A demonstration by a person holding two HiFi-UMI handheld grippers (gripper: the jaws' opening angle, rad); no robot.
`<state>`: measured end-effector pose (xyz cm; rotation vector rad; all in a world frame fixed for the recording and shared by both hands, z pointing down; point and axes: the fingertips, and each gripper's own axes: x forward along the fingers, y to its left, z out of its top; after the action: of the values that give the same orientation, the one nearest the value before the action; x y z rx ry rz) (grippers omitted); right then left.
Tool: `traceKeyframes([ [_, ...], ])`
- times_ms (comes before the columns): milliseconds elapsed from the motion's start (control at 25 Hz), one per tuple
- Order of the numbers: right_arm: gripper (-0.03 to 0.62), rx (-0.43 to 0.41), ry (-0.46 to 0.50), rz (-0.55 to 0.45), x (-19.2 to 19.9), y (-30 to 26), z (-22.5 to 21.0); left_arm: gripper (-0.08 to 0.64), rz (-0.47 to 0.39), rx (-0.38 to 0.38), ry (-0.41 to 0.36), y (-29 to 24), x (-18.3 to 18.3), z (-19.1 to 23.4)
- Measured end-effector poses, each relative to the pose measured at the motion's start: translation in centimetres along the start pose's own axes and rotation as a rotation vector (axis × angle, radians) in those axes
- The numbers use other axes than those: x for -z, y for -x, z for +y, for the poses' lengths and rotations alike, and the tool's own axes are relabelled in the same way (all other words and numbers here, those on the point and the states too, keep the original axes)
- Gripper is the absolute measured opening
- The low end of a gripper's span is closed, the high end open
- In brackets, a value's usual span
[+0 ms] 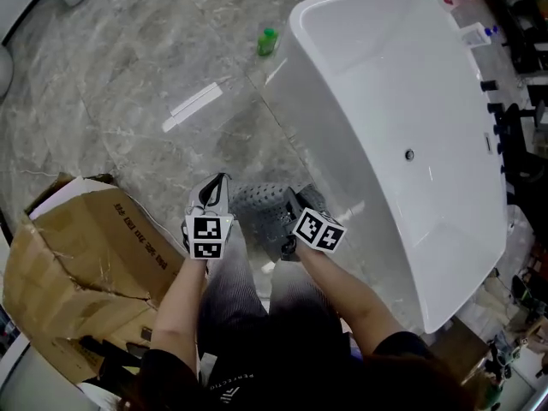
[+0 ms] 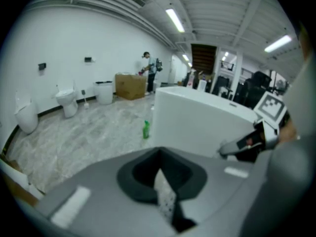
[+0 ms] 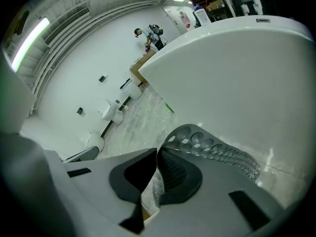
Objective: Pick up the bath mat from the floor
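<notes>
The grey bath mat (image 1: 261,205), studded with suction cups, hangs off the floor between my two grippers beside the tub. My left gripper (image 1: 214,193) is shut on one edge of it. In the left gripper view a thin dotted strip of mat (image 2: 165,197) is pinched at the gripper (image 2: 159,166). My right gripper (image 1: 293,212) is shut on the other edge. In the right gripper view the mat (image 3: 217,149) curls up and to the right from the gripper (image 3: 157,158). The right gripper (image 2: 247,143) also shows in the left gripper view.
A white bathtub (image 1: 411,144) stands right beside the grippers. A torn cardboard box (image 1: 86,272) lies at the left. On the marble floor are a green bottle (image 1: 269,41) and a white strip (image 1: 193,107). A toilet (image 2: 66,100) and a person (image 2: 148,70) are by the far wall.
</notes>
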<state>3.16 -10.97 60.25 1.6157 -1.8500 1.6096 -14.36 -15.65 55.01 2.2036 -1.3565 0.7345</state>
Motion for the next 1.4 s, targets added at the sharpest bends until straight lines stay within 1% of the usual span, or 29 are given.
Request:
traceKeyframes([
  [160, 0.012, -0.031, -0.011, 0.011, -1.2, 2.9, 2.0, 0.008, -0.023, 0.021, -0.015, 1.6, -2.9, -1.2],
  [320, 0.012, -0.095, 0.026, 0.007, -2.7, 5.6, 5.4, 0.008, -0.047, 0.043, -0.034, 3.3, -6.0, -2.0],
  [440, 0.012, -0.142, 0.036, -0.007, -4.7, 7.0, 7.9, 0.008, -0.077, 0.044, -0.057, 4.3, -9.0, -1.9],
  [640, 0.012, -0.203, 0.062, -0.028, -7.1, 9.2, 11.9, 0.008, -0.113, 0.042, -0.068, 6.9, -13.0, -1.1],
  [760, 0.012, -0.243, 0.092, -0.065, -8.9, 10.0, 14.4, 0.008, -0.134, 0.044, -0.080, 8.0, -15.1, -0.4],
  [920, 0.012, -0.284, 0.103, -0.125, -11.7, 11.3, 17.2, 0.008, -0.147, 0.079, -0.086, 8.8, -17.1, -0.1],
  [1120, 0.012, -0.351, 0.144, -0.206, -14.5, 13.2, 20.7, 0.008, -0.198, 0.109, -0.125, 10.7, -20.4, 0.0],
  [1240, 0.012, -0.390, 0.162, -0.249, -15.9, 14.4, 22.2, 0.008, -0.232, 0.115, -0.132, 11.7, -22.0, 0.3],
  [1400, 0.012, -0.409, 0.186, -0.301, -17.6, 15.4, 23.6, 0.008, -0.260, 0.136, -0.138, 12.5, -23.3, 0.8],
])
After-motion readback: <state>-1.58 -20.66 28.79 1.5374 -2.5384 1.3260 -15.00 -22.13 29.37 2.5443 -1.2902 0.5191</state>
